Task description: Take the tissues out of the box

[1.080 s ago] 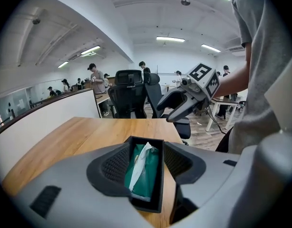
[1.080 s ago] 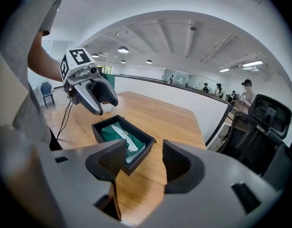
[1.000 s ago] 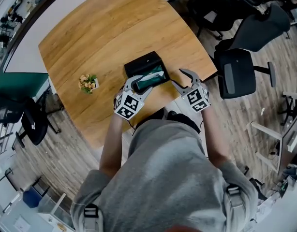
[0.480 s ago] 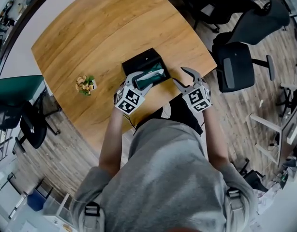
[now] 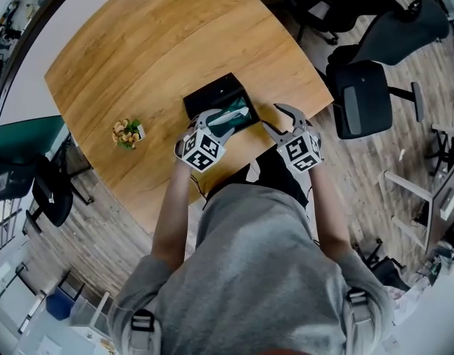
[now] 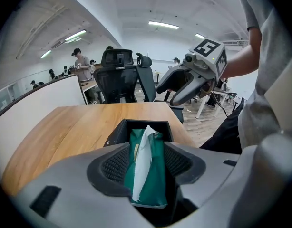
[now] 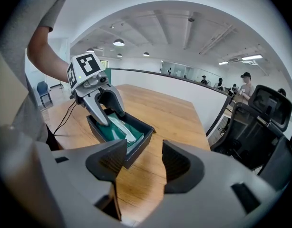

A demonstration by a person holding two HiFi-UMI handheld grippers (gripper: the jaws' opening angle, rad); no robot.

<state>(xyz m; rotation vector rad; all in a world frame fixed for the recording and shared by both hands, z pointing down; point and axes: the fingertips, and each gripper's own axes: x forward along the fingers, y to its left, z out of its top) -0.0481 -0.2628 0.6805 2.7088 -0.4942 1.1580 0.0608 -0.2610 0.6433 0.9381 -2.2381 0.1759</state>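
One black rectangular box [image 6: 146,122] holds one green plastic tissue pack [image 6: 155,175]. Left gripper [image 6: 146,165] unclenched, straddling pack. Right gripper [image 7: 141,167] released, empty.

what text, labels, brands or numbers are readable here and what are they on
No readable text anywhere.
green tissue pack: small yellowish mark near its top, too blurred to read.
black box: tiny pale speck on its left outer wall, too small to read.
left gripper and right gripper: square black-and-white markers on their cubes, no letters or digits.
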